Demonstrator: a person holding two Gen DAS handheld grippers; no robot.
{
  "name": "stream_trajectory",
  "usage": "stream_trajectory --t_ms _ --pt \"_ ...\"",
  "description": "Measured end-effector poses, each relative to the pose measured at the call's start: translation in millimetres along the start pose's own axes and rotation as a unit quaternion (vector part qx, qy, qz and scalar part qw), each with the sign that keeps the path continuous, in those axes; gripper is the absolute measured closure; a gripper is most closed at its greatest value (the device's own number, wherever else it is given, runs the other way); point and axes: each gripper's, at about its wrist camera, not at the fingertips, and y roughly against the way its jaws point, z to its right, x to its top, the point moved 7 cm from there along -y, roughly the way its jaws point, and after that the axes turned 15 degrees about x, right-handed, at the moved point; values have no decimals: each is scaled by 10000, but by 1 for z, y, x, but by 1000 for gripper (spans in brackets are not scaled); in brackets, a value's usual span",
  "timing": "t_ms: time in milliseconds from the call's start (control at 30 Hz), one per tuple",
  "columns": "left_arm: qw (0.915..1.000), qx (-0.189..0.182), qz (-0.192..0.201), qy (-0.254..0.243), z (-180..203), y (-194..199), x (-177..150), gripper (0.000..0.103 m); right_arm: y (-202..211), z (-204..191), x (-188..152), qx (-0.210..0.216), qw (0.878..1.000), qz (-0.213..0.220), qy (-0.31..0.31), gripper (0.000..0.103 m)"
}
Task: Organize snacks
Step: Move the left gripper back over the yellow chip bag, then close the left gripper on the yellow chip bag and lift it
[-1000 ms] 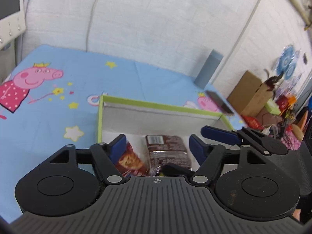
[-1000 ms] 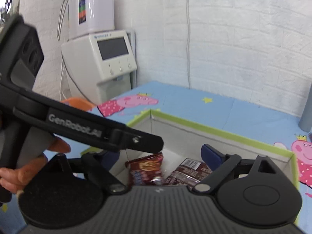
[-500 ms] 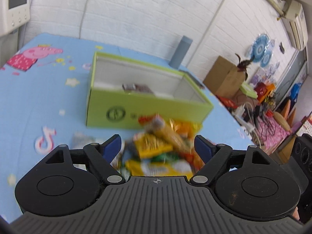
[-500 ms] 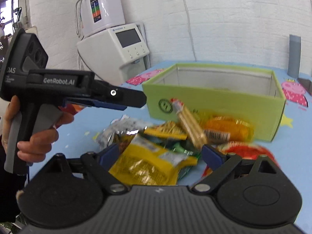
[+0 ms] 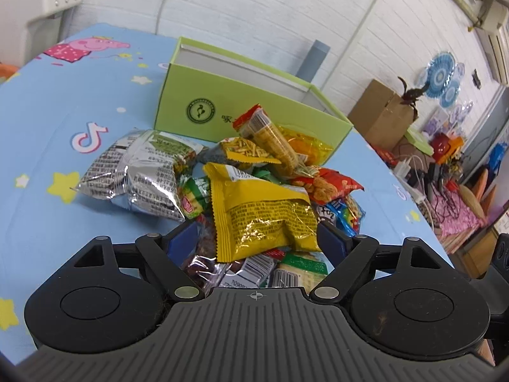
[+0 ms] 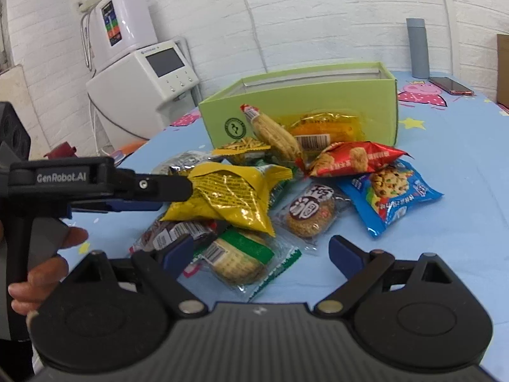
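Blue cartoon-print tablecloth (image 5: 63, 102) under snack pile, white brick wall (image 5: 241, 9) behind, both grippers' jaws apart, empty

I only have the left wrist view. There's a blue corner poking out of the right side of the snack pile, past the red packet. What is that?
Observer: The right wrist view shows it whole. It is a blue cookie packet with chocolate-chip cookies printed on it, lying flat on the tablecloth at the pile's right edge.
Operator: And what is the right gripper doing?
Observer: The right gripper is open and holds nothing. A biscuit in a green and clear wrapper lies between its fingers, toward the left one.
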Motion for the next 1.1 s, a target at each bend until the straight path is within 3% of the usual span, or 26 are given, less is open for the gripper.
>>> stream_trajectory --t_ms 367,533,733,1100 --pt "9993 329 78 -138 5 4 -1 36 25 10 -7 -237 9991 258 -251 9" --pt "9991 415 -30 -4 0 2 -1 38 28 5 -7 -148 9994 258 -156 9" --pt "9982 576 152 -12 -10 7 8 35 13 -10 5 284 9993 242 67 9" --pt "9996 13 -72 -279 5 -26 32 40 -43 -25 28 561 9962 -112 656 9"
